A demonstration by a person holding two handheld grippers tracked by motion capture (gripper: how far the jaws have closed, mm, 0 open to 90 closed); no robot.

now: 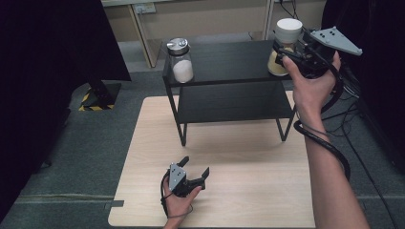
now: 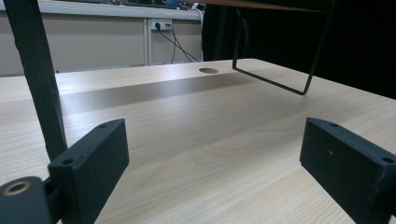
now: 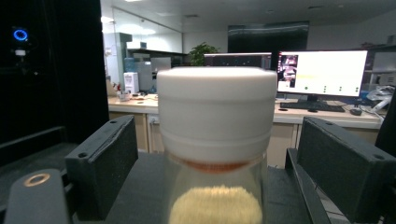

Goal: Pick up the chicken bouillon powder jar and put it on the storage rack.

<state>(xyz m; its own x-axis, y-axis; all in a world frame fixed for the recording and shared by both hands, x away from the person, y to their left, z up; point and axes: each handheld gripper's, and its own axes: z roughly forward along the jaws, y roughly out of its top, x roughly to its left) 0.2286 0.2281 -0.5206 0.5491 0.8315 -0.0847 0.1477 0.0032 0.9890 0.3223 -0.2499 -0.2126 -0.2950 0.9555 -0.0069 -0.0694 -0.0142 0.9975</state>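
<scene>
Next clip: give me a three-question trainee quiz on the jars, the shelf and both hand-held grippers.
1. True or false: the right hand-held gripper has its jaws clamped on the white-lidded glass jar of yellow powder.
2. Which jar stands at the black metal shelf's left end?
A. metal-lidded glass jar of white powder
B. white-lidded jar
3. Fill in: the left hand-held gripper rests low over the ___ wooden table.

Key: 1 false, jaws flank it with gaps; 2 A; 3 light.
</scene>
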